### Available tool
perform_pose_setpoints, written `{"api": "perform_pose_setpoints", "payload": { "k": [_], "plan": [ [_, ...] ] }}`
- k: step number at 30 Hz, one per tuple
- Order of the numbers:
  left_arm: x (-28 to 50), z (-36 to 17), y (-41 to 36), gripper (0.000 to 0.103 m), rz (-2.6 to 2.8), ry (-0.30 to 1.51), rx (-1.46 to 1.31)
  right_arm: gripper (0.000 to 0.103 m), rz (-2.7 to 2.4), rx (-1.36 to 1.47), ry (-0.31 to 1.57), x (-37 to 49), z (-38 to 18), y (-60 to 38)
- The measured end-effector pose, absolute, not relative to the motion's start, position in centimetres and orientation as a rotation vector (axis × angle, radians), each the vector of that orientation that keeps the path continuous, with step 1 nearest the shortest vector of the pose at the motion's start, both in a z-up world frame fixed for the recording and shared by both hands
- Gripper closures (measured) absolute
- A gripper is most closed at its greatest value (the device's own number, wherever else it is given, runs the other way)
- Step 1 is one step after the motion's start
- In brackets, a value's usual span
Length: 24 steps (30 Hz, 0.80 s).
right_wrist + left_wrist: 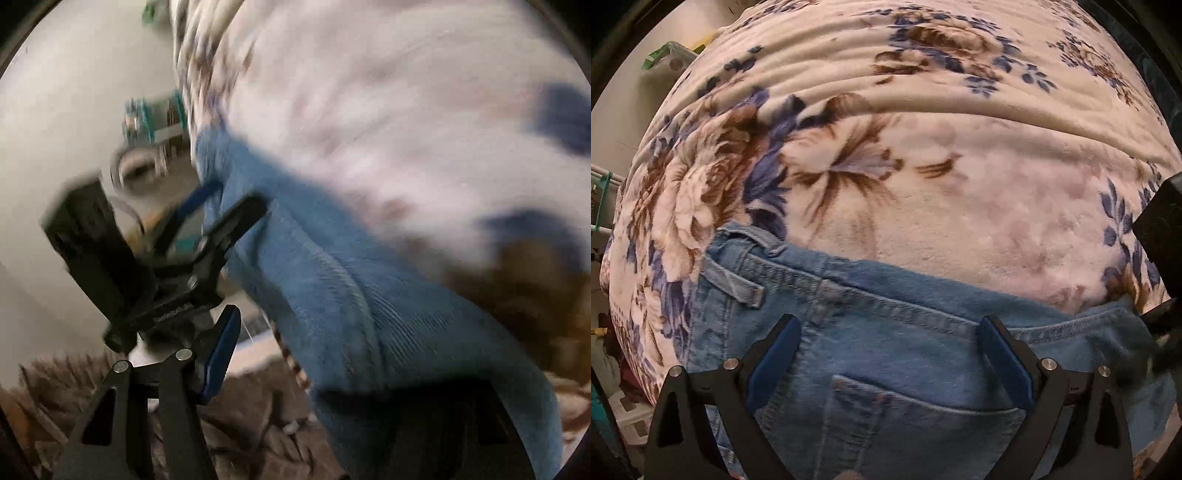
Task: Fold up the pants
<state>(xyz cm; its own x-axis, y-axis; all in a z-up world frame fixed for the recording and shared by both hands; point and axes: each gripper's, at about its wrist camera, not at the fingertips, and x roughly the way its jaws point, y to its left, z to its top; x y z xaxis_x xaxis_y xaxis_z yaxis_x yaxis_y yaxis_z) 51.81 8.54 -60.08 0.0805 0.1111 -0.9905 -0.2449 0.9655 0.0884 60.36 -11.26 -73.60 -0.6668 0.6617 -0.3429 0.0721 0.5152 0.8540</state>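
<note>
Blue denim pants (886,354) lie on a floral blanket (923,177), waistband and a back pocket facing up. My left gripper (890,332) hangs straight above the waistband, open wide, and both blue pads (775,362) stand clear of the cloth. The right gripper's black body (1160,221) pokes in at the right edge. The right wrist view is blurred: the pants (332,302) drape over the bed edge and cover the right finger of my right gripper (325,362). Its left finger's pad (218,362) is bare, with a gap to the denim. The left gripper (236,199) hovers at the pants' far end.
The blanket (369,110) covers the whole bed. Left of the bed are a pale wall, a green-lidded bin (670,55), a teal rack (602,199) and white baskets (628,417) on the floor. A brown shaggy cloth (258,435) lies below the bed edge.
</note>
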Motion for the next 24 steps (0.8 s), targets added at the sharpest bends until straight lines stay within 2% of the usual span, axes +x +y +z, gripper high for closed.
{"api": "perform_pose_setpoints", "payload": {
  "k": [2, 4, 6, 9, 14, 16, 18, 19, 20, 21, 23, 24],
  "plan": [
    [51.7, -60.2, 9.1, 0.004, 0.269, 1.466, -0.107, 0.040, 1.046, 0.691, 2.090, 60.4, -75.4, -12.8],
    [51.6, -60.3, 9.3, 0.004, 0.266, 1.465, -0.090, 0.058, 1.024, 0.623, 2.098, 59.7, -75.7, -12.2],
    [51.6, -60.4, 9.3, 0.004, 0.257, 1.466, -0.070, 0.089, 0.934, 0.555, 2.108, 59.5, -75.5, -12.2],
    [51.6, -60.6, 9.2, 0.003, 0.232, 1.465, -0.045, 0.092, 0.770, 0.635, 2.085, 60.7, -74.7, -14.9],
    [51.2, -59.9, 8.9, 0.003, 0.247, 1.461, -0.051, 0.091, 0.709, 0.534, 2.032, 62.0, -72.2, -18.5],
    [51.3, -59.4, 8.4, 0.003, 0.255, 1.460, -0.061, 0.083, 0.649, 0.526, 2.002, 62.6, -71.3, -20.8],
    [51.0, -58.2, 7.6, 0.003, 0.238, 1.447, -0.079, 0.052, 0.584, 0.424, 1.916, 62.7, -69.1, -22.9],
    [50.8, -57.5, 6.8, 0.003, 0.216, 1.441, -0.087, 0.045, 0.539, 0.364, 1.862, 62.4, -67.8, -23.8],
    [50.6, -57.0, 6.0, 0.003, 0.197, 1.438, -0.091, 0.040, 0.502, 0.314, 1.822, 61.9, -66.7, -24.8],
    [50.3, -56.4, 5.0, 0.003, 0.178, 1.433, -0.089, 0.040, 0.476, 0.294, 1.785, 61.3, -65.7, -26.0],
    [49.7, -55.3, 2.7, 0.003, 0.133, 1.417, -0.074, 0.036, 0.420, 0.390, 1.692, 60.1, -63.1, -30.2],
    [49.5, -54.9, 1.6, 0.003, 0.116, 1.412, -0.061, 0.023, 0.384, 0.434, 1.652, 59.4, -62.2, -32.0]
  ]
}}
